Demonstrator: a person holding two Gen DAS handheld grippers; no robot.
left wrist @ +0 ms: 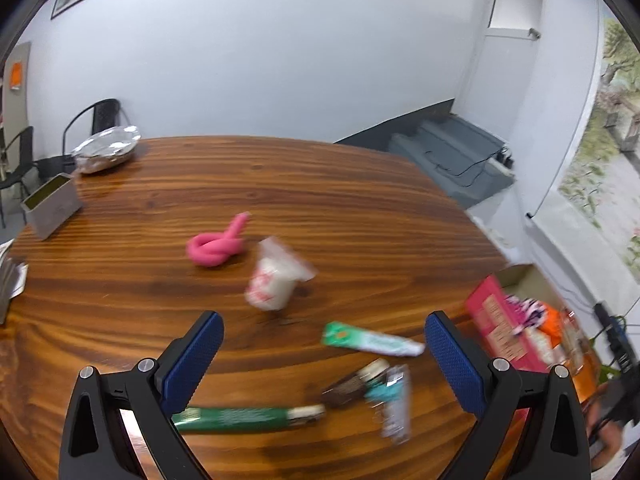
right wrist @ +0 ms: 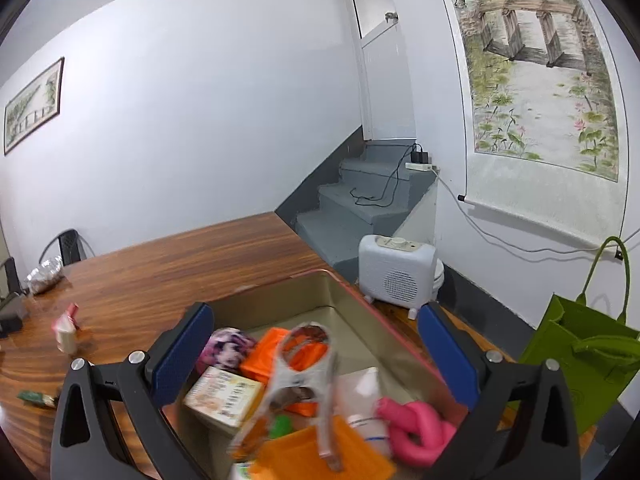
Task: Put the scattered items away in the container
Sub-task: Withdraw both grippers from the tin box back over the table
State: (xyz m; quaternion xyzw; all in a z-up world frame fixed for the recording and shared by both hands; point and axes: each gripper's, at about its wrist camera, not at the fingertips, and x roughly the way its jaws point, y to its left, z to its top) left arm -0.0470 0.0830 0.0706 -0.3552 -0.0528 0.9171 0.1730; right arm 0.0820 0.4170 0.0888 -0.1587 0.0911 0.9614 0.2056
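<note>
My left gripper (left wrist: 322,354), jaws apart and empty, hung over the green toothpaste tube (left wrist: 372,340), whose long axis ran crosswise between them; my right gripper (right wrist: 312,350), also apart and empty, was above the container (right wrist: 360,300)

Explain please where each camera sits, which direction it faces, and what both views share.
Left wrist: rides the open left gripper, facing the wooden table with scattered items, its blue fingers showing.
Right wrist: rides the open right gripper, above the container; only its fingers show.
Shared: table, container, staircase.
</note>
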